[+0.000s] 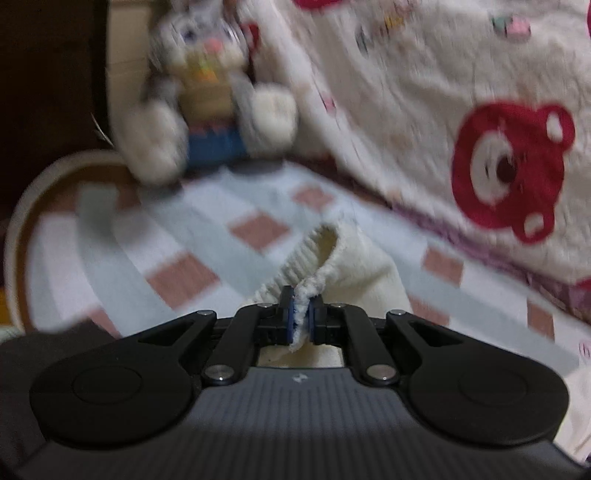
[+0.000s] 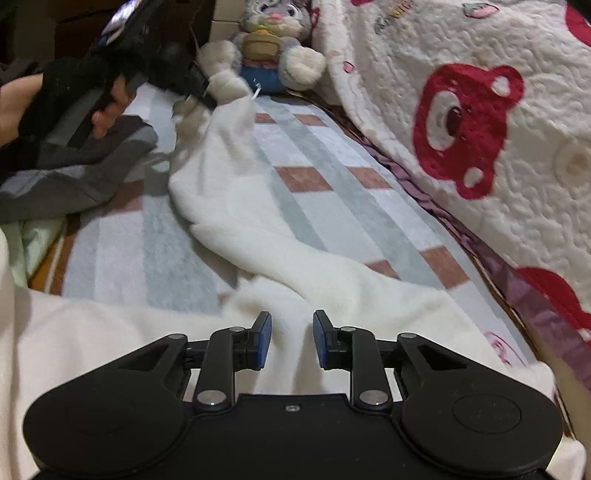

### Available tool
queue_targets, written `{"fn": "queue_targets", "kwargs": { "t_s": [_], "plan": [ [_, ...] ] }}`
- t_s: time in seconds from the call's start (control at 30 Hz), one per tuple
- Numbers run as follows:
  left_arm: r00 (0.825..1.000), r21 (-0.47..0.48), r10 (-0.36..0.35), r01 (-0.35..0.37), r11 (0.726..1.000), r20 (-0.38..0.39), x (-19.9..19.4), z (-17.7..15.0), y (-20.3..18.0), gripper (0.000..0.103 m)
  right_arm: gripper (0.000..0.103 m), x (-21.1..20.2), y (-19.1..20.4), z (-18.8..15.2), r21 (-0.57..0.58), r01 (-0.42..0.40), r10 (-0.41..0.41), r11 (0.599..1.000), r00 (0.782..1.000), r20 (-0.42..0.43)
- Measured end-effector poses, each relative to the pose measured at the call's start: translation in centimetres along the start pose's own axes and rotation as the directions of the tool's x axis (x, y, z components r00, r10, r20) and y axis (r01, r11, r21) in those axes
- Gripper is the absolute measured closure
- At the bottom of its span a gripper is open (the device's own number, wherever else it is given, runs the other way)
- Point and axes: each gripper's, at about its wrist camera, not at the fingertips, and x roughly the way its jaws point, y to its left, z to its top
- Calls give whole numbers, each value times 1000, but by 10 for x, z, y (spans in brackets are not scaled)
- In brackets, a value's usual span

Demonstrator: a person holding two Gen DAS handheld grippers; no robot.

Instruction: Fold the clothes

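So you've got the whole scene sitting on a checked bed sheet (image 2: 317, 192), pale grey and white bands with little brick-red squares, and along its right side there's a big cream quilt (image 2: 480, 155) printed with red bear faces, bunched up higher than the sheet. Biggest task item is the white fleece garment (image 2: 258, 221), spread from right under your right gripper all the way up the sheet toward the far end, one long part of it trailing diagonally. To the left of that lies a dark grey piece of clothing (image 2: 74, 173), crumpled, touching the sheet's left edge. At the far end a plush bunny (image 2: 273, 33) sits propped up against the quilt, blue bottom, pink nose. Your left hand (image 2: 22, 99) shows in the right wrist view, wrapped around the left gripper (image 1: 303, 314), which has its pads squeezed tight on the ribbed cuff (image 1: 314, 258) of the white garment, lifting that end off the sheet; the fabric edge pokes out between the blue pads in the left wrist view. Your right gripper (image 2: 291, 339) hangs just over the near part of the fleece with its fingers parted, a soft ridge of fabric running between them, pads not pressing on it.
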Motion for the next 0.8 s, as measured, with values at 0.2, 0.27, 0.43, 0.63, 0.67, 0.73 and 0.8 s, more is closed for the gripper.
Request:
{"fn": "queue_targets", "kwargs": {
  "t_s": [0.2, 0.27, 0.43, 0.63, 0.67, 0.73, 0.8],
  "plan": [
    [989, 13, 85, -87, 996, 119, -55, 42, 0, 97, 74, 3, 25, 9, -109, -65, 70, 992, 997, 35],
    [977, 57, 93, -106, 993, 194, -77, 60, -12, 97, 72, 7, 30, 10, -127, -30, 33, 992, 999, 27],
    [985, -26, 20, -16, 1000, 170, -78, 69, -9, 97, 68, 25, 20, 5, -106, 96, -99, 990, 995, -27],
    [990, -75, -38, 48, 996, 139, -70, 57, 7, 97, 60, 39, -14, -8, 108, 127, -116, 986, 987, -109],
    [987, -93, -56, 71, 993, 150, -75, 58, 10, 97, 58, 41, -19, -11, 145, 125, -108, 981, 986, -124],
    [980, -159, -123, 147, 976, 155, -79, 63, 18, 97, 58, 44, -22, -19, 176, 139, -110, 975, 979, -169],
    [974, -226, -188, 213, 951, 126, -69, 68, 24, 97, 58, 42, -17, -24, 139, 124, -98, 983, 979, -179]
  ]
}}
